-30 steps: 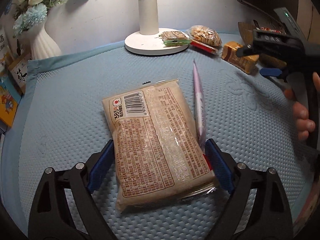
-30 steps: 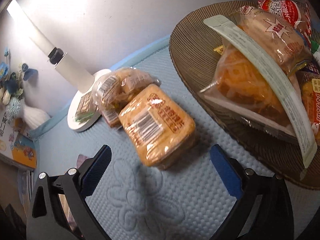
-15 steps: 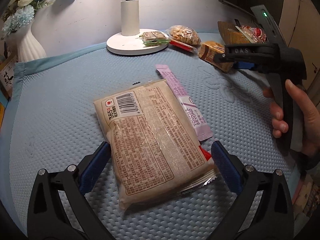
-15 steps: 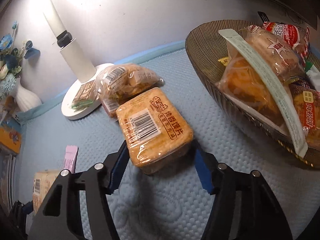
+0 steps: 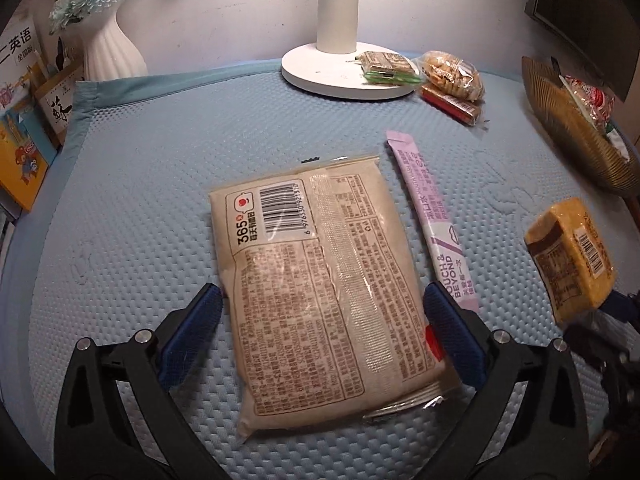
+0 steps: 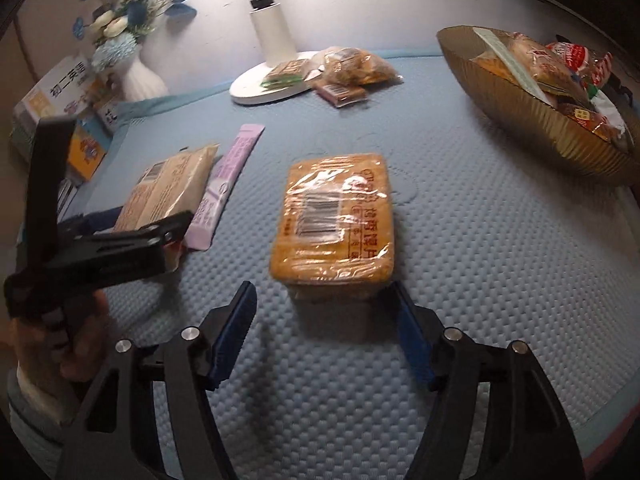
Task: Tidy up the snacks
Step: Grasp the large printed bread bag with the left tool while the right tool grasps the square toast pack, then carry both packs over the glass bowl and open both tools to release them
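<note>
A beige snack packet (image 5: pixel 320 264) with a barcode lies label-up between the fingers of my left gripper (image 5: pixel 322 312), which is shut on its two long sides. Just right of it on the blue mat (image 5: pixel 140 200) rests a purple stick sachet (image 5: pixel 432 216). My right gripper (image 6: pixel 324 308) is shut on the near end of an orange biscuit packet (image 6: pixel 336 216), holding it slightly above the mat over its own shadow. In the left wrist view that same orange biscuit packet (image 5: pixel 572 260) hangs at the right.
A brown ribbed basket (image 6: pixel 500 92) full of snacks stands at the back right. A white lamp base (image 5: pixel 320 76) at the back carries a small packet, with two more snack bags (image 5: pixel 452 76) beside it. A white vase (image 5: pixel 108 52) and books (image 5: pixel 24 152) line the left edge.
My right gripper closed on the orange packet near the lamp and drew it back toward the front of the mat. My left gripper kept its hold on the beige packet.
</note>
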